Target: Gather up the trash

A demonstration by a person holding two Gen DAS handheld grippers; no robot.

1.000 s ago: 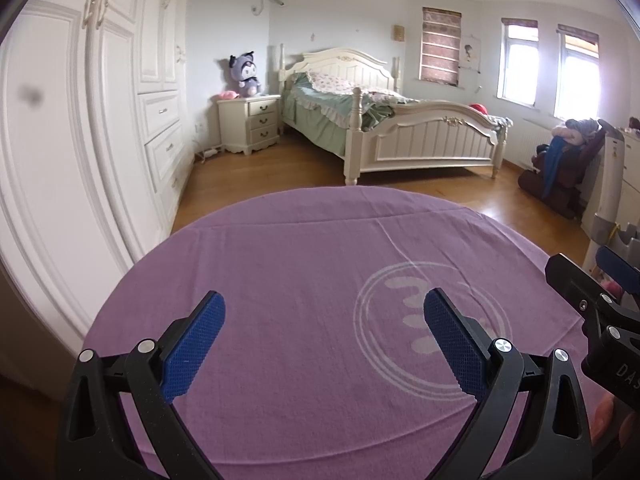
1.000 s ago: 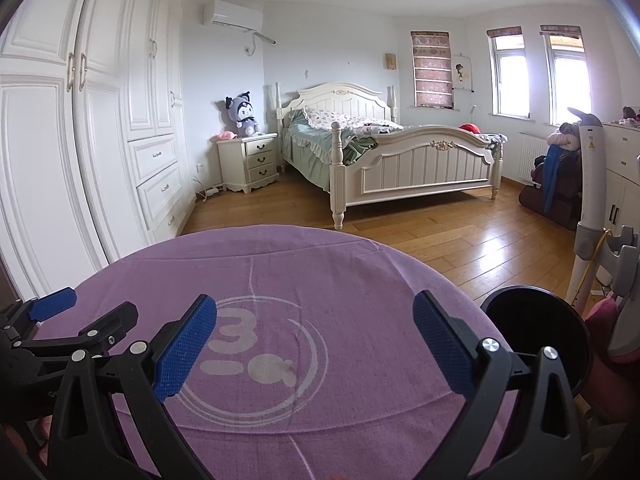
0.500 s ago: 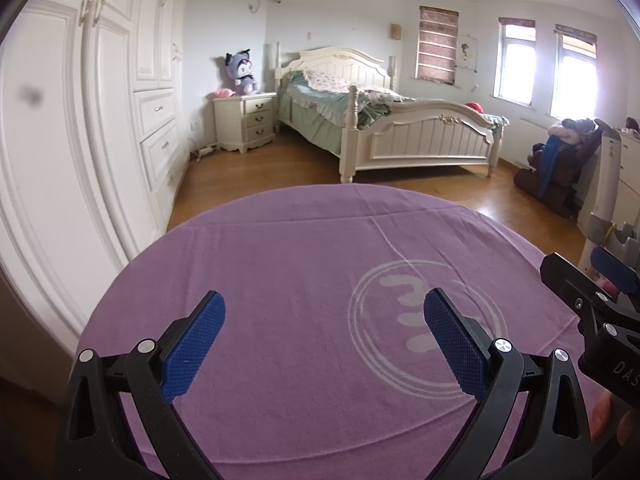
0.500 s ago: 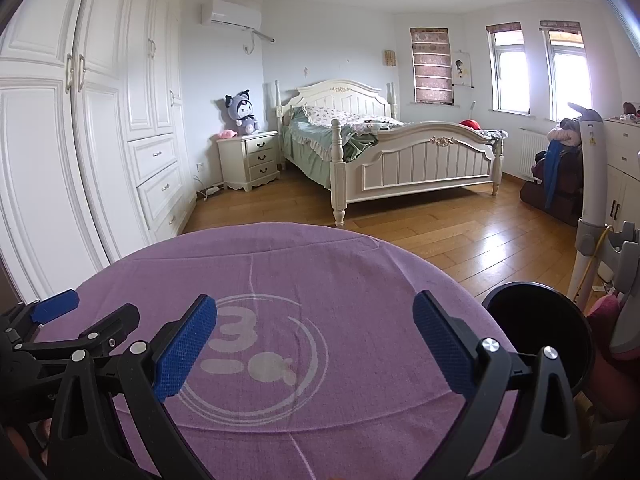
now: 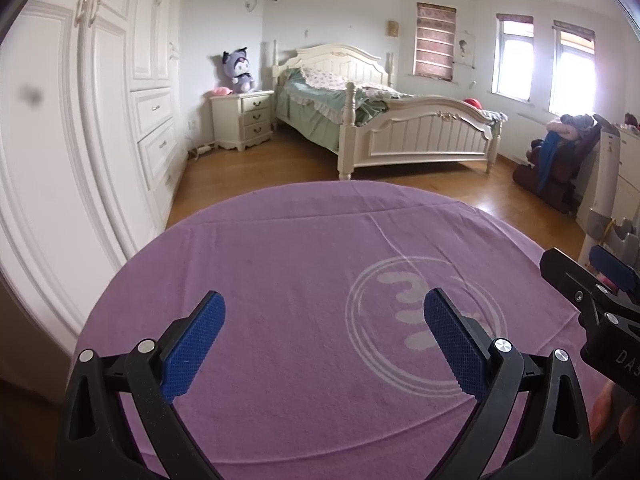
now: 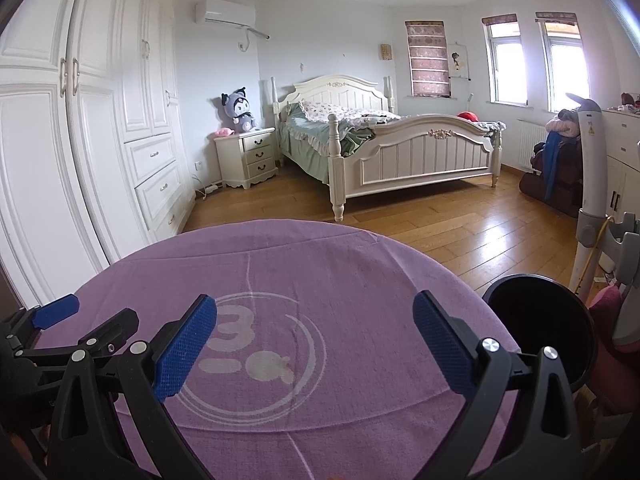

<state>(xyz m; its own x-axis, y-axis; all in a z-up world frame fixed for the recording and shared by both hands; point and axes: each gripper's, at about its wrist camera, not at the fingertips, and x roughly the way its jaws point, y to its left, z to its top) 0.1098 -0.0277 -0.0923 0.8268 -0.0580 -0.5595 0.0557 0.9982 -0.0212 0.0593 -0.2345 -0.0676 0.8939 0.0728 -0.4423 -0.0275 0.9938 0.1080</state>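
Note:
A round table under a purple cloth [image 5: 304, 280] [image 6: 340, 280] with a pale circular print fills the lower half of both views. I see no trash on it. My left gripper [image 5: 324, 312] hovers open over the cloth's near side, nothing between its blue pads. My right gripper [image 6: 316, 316] is open too and holds nothing. A black round bin [image 6: 540, 328] stands by the table's right edge, just right of the right gripper's right finger; its inside is dark. Each gripper shows at the edge of the other's view.
White wardrobes [image 6: 80, 160] line the left wall close to the table. A cream bed [image 6: 400, 148], a nightstand [image 6: 248, 160] with a plush toy, and a chair piled with clothes [image 6: 556, 168] stand across the wooden floor. A white and grey stand [image 6: 592, 200] rises at the right.
Both views have shifted only slightly; the left gripper has drifted a little, so the room sits a bit lower and leftward. Both grippers stay open.

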